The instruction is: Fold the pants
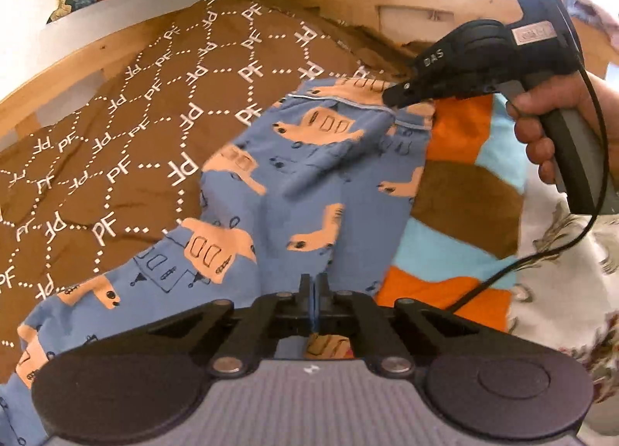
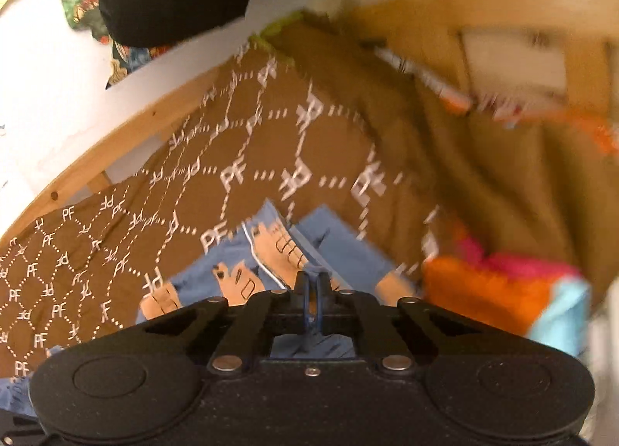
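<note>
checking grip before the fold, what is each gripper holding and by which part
Both hold the blue pants. The right gripper pinches the piped hem edge; the left gripper is shut on a fabric fold nearer the camera.

Blue pants point(image 1: 309, 182) w/ peach animal print, rumpled, part-folded on brown bedspread, piped hem far end.

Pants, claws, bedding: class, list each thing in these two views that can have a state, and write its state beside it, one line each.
Pants: partly folded, lifted at two places, rumpled.
Left claw: shut on pants.
Right claw: shut on pants, at the piped edge.
Brown cover: spread over the bed, creased.
Patchwork blanket: lying beside the pants, partly under them.
</note>
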